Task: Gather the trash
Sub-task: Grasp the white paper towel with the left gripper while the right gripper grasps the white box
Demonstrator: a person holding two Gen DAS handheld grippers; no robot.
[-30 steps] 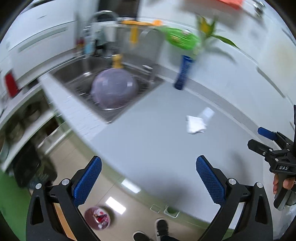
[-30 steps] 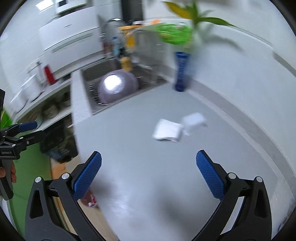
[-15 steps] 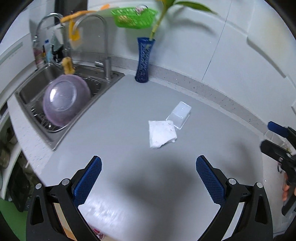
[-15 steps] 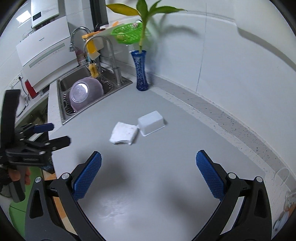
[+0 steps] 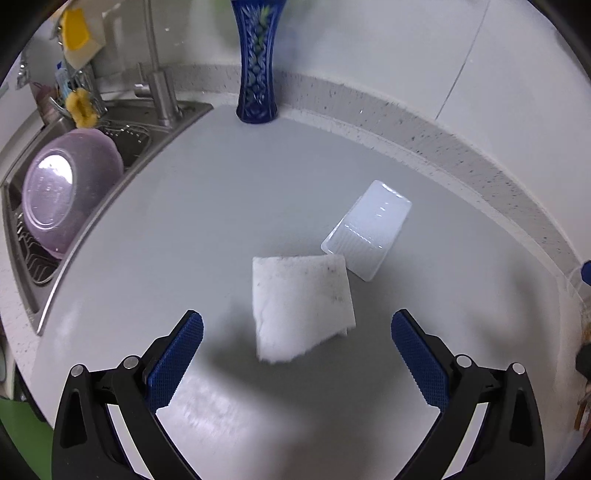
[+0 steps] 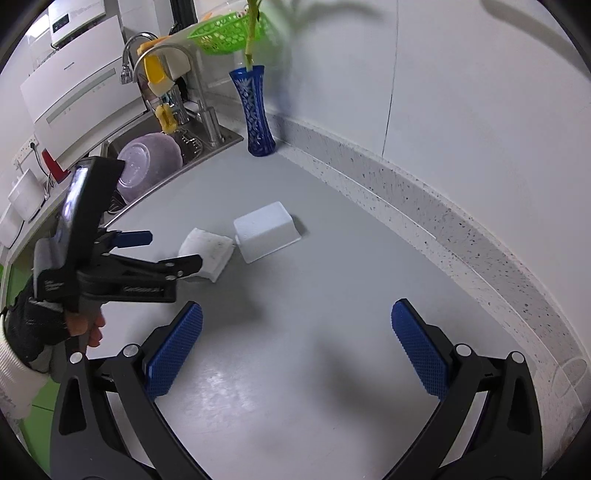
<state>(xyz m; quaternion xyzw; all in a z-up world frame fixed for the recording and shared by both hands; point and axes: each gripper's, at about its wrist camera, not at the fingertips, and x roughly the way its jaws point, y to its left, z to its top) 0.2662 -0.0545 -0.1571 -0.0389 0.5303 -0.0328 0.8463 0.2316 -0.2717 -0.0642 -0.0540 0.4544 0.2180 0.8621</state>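
Observation:
A crumpled white tissue point(image 5: 301, 306) lies on the grey counter, touching a white plastic tray point(image 5: 367, 229) turned upside down just behind it. My left gripper point(image 5: 297, 354) is open and empty, its jaws either side of the tissue's near edge, low over the counter. In the right wrist view the left gripper point(image 6: 162, 251) hovers by the tissue point(image 6: 207, 253) and the tray point(image 6: 266, 230). My right gripper point(image 6: 297, 350) is open and empty, farther back over bare counter.
A blue vase point(image 5: 256, 70) with a plant stands at the back wall. A sink point(image 5: 33, 258) on the left holds a purple bowl point(image 5: 62, 192) and a tap point(image 5: 159, 92). A green basket point(image 6: 225, 33) hangs above. The counter's raised speckled rim point(image 6: 443, 214) runs along the right.
My left gripper has swung from the sink side and moved in close to the tissue. The right gripper has come a little nearer over the counter. Both stayed open.

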